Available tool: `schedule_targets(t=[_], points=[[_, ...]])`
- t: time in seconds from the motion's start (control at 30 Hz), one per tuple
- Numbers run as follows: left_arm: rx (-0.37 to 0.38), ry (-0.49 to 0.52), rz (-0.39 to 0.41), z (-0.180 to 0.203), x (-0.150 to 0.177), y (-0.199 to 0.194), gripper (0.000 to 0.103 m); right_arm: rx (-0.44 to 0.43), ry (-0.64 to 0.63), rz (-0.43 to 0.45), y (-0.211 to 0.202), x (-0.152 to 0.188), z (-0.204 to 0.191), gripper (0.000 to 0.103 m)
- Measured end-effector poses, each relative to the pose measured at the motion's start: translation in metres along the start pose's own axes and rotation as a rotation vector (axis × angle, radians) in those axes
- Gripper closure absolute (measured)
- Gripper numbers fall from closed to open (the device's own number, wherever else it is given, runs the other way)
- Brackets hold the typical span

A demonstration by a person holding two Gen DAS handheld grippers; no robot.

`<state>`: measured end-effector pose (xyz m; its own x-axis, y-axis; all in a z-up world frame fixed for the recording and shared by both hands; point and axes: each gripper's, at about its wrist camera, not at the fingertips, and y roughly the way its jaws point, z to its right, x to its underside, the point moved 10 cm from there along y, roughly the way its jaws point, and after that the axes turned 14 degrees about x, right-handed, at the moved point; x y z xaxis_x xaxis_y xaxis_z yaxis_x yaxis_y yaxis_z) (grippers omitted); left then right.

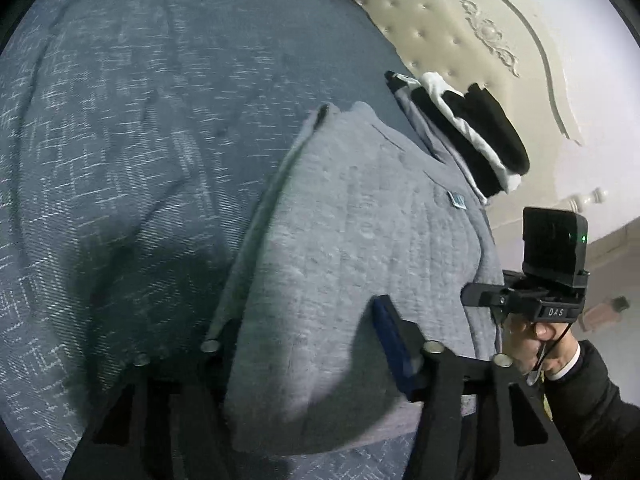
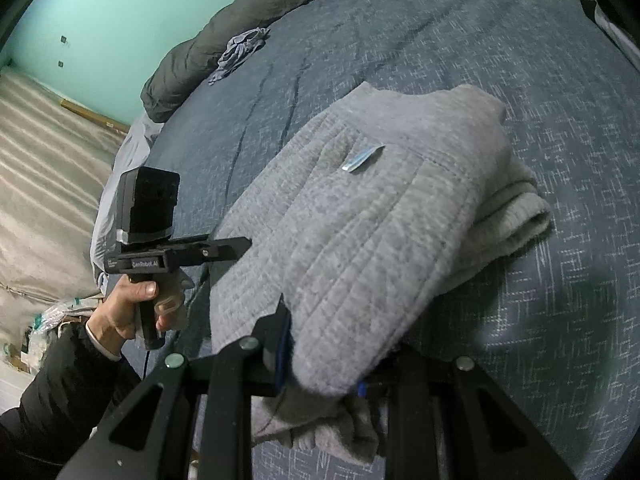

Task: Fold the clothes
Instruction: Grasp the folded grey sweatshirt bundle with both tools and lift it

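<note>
The grey garment (image 2: pixel 360 216) stretches lengthwise away from both grippers, each angled down: right gripper (image 2: pixel 320 364) clamps its near edge, left gripper (image 1: pixel 304 344) straddles it, grip unclear.

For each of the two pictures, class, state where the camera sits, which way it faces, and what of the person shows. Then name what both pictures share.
Left wrist view: sits on the left tongs, faces across the bed toward the headboard; shows the right hand.
Right wrist view: sits on the right tongs, faces toward the green wall; shows the left hand.
Shared: the grey garment on the blue bedspread.
</note>
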<state>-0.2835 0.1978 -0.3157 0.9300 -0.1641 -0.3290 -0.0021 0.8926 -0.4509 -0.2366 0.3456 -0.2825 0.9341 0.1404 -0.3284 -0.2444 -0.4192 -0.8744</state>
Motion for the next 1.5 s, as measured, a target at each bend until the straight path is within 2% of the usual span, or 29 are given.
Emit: schedule_targets(t=[0.13,0.23,0.5,0.7,0.87,0.97,1.2,1.37,1.47,1.5], points=[[0.007,0.007,0.023,0.004,0.003,-0.012,0.069,0.014,-0.023,0.014,-0.003,-0.004,-0.005,0.079],[0.004,0.031,0.046,0.016,0.005,-0.023,0.072,0.019,-0.049,0.035,-0.010,-0.012,-0.012,0.079],[-0.012,0.068,0.120,0.054,0.011,-0.071,0.073,-0.001,-0.106,0.093,-0.035,-0.046,-0.041,0.079],[-0.064,0.098,0.176,0.081,0.014,-0.116,0.073,-0.041,-0.162,0.131,-0.048,-0.064,-0.080,0.079],[-0.137,0.128,0.199,0.094,0.021,-0.153,0.073,-0.083,-0.224,0.163,-0.055,-0.073,-0.120,0.079],[-0.176,0.097,0.212,0.081,0.039,-0.167,0.073,-0.086,-0.258,0.137,-0.038,-0.065,-0.129,0.079],[-0.195,-0.049,0.189,0.028,0.090,-0.130,0.073,-0.033,-0.258,-0.006,0.031,-0.027,-0.111,0.079],[-0.183,-0.094,0.144,0.017,0.112,-0.107,0.073,-0.031,-0.170,-0.091,0.052,-0.012,-0.080,0.076],[-0.159,-0.112,0.144,0.018,0.109,-0.114,0.069,-0.059,-0.107,-0.095,0.049,-0.012,-0.073,0.070],[-0.158,-0.117,0.147,0.018,0.109,-0.117,0.067,-0.063,-0.084,-0.099,0.049,-0.012,-0.069,0.065]])
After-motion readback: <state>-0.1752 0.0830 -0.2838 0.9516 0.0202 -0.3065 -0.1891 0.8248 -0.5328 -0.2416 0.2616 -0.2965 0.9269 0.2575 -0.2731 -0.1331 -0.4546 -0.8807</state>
